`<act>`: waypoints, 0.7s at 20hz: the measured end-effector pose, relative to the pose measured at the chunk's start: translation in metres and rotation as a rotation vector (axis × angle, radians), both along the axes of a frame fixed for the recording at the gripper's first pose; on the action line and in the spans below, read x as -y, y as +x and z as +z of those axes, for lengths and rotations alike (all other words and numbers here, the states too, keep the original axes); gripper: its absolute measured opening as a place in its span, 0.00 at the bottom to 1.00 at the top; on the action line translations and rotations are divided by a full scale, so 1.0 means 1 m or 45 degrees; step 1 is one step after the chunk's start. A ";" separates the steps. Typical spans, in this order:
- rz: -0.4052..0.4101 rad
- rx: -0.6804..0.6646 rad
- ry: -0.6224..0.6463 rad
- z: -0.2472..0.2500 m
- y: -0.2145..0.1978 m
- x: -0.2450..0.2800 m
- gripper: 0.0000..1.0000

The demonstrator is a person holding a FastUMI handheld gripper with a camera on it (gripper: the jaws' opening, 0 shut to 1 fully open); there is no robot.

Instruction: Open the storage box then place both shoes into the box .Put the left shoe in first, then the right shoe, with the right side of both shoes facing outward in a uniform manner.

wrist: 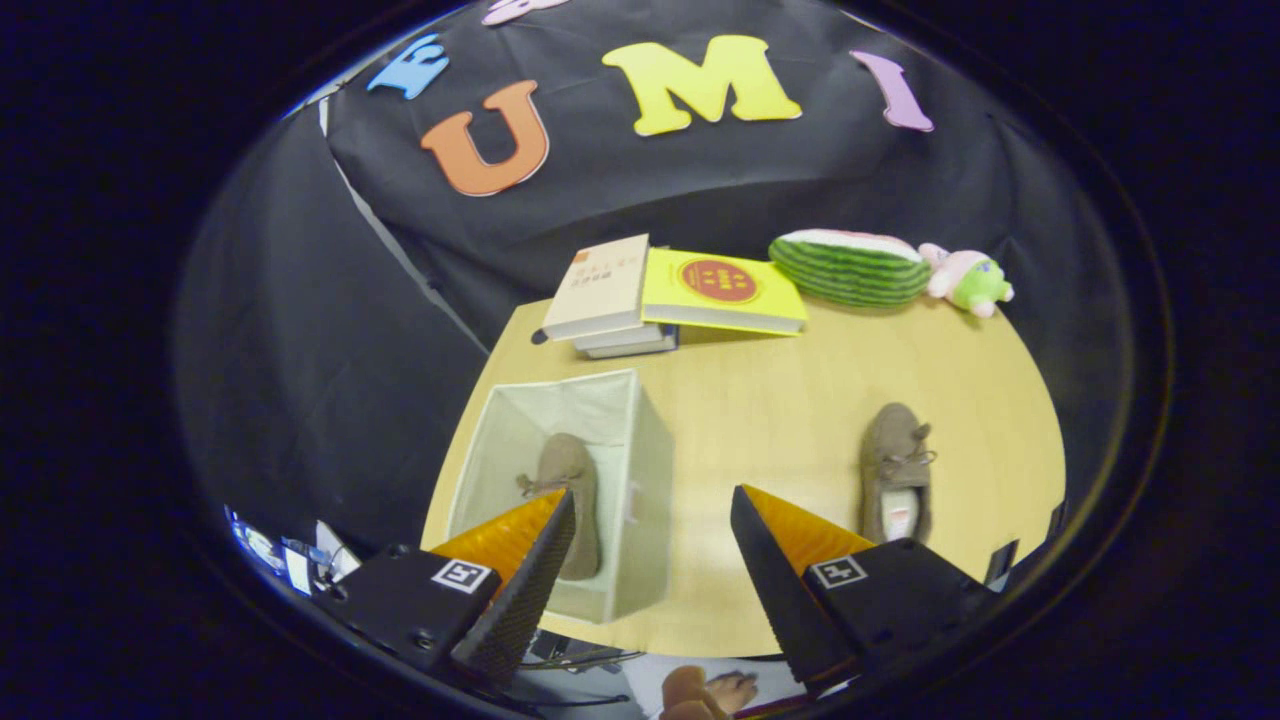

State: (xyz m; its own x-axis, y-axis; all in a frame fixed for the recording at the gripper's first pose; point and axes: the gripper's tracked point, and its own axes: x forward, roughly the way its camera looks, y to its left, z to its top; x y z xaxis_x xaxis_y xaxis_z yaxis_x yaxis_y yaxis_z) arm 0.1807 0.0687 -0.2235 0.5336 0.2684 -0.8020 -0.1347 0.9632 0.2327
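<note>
One wooden table (800, 400) takes up most of the scene, its pale top running back to the booth's dark cloth wall. The storage box (640, 470), a light fabric bin, stands open on the table just ahead of the left finger. One brown shoe (572, 480) lies inside the box on its floor, partly hidden behind that finger's tip. The other brown shoe (895, 465) rests on the bare tabletop, well apart from the box, just beyond the right finger. At the table's far edge sits a stack of books (610, 300) with a yellow book (722, 290) leaning beside it. Next to them lies a watermelon-slice plush (850, 265), then a small pink and green plush toy (968, 277). The gripper (652, 505) hangs above the table with its fingers spread wide, gripping nothing.
</note>
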 end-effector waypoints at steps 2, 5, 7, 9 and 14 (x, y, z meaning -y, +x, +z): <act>-0.062 0.001 -0.084 -0.010 0.010 0.059 1.00; -0.175 -0.148 -0.187 -0.052 0.007 0.134 1.00; -0.230 -0.289 -0.180 -0.082 0.002 0.167 1.00; -0.238 -0.365 -0.187 -0.108 0.004 0.193 1.00; -0.256 -0.482 -0.215 -0.168 0.007 0.218 0.98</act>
